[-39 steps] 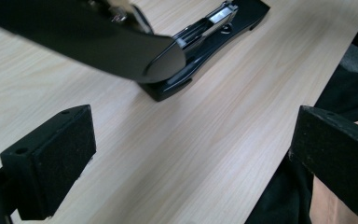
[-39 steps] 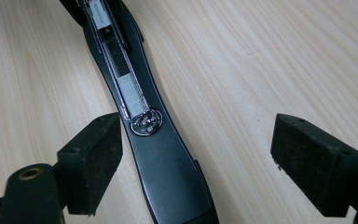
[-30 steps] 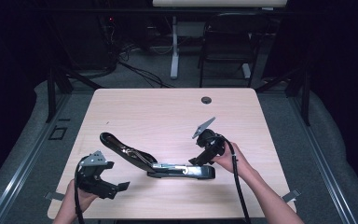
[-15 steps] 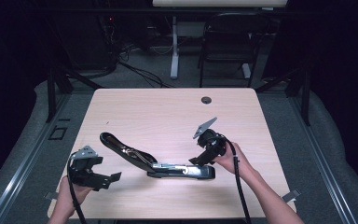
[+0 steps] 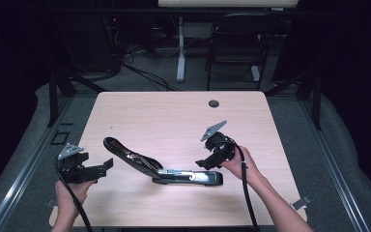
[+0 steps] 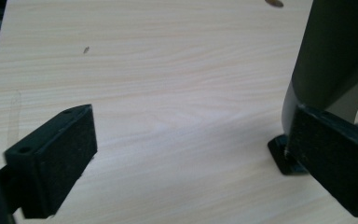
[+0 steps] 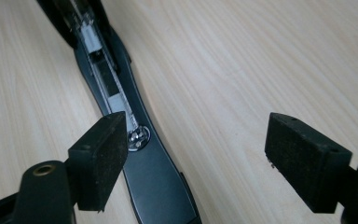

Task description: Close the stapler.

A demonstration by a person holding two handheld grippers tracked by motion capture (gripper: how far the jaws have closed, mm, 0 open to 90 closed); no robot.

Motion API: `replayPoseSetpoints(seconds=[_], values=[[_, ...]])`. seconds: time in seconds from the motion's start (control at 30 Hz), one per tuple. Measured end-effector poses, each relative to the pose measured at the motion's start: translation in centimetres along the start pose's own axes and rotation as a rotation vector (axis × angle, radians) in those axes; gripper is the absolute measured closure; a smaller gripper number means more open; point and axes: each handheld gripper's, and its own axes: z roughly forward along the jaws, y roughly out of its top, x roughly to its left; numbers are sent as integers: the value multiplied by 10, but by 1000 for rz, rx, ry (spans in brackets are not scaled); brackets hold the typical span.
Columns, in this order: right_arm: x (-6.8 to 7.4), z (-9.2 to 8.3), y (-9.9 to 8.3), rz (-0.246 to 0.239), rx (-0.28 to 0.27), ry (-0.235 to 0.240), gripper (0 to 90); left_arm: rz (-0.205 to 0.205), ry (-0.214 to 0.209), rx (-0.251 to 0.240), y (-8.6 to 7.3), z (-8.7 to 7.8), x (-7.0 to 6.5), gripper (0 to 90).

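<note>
A black stapler (image 5: 174,173) lies swung open on the wooden table (image 5: 174,121), its lid arm angled up to the left and its base flat toward the right. My left gripper (image 5: 105,166) is held at the table's left edge, pointing at the stapler's raised end. Its jaws have just been closing a little but stand open with nothing between them. In the left gripper view (image 6: 191,158) the stapler's arm (image 6: 331,56) rises just past the right pad. My right gripper (image 5: 204,164) hovers open above the stapler's base (image 7: 140,154), its pads apart and not pressing.
A round cable hole (image 5: 214,103) sits near the table's far edge. A chair (image 5: 236,43) and desk legs stand beyond the table. Bare wood stretches across the far half, and the table's front edge is close to both hands.
My left gripper has drawn back to the left, away from the stapler and out to the table's left edge. The right gripper and the stapler have stayed put.
</note>
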Motion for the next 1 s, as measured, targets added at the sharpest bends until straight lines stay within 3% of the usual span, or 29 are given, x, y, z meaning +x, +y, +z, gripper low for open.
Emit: replayPoseSetpoints(seconds=[0.13,0.17,0.3,0.47,0.6,0.73,1.0], values=[[0,-5,4,29,-27,-7,196,22,-10,-17,3,5,-4,217],[1,-5,5,31,-36,-7,198,28,-16,-23,4,6,-5,292],[8,-8,9,2,-40,-14,293,36,-51,-77,4,8,-11,415],[14,-6,13,-25,-48,-2,418,40,-74,-133,3,8,-14,481],[19,-6,17,-54,-53,-25,604,29,-104,-135,5,9,-16,541],[25,-7,20,-90,-64,-21,756,69,-108,-152,8,8,-25,603],[33,-6,27,-74,-104,7,845,115,-152,-152,11,15,-34,739]])
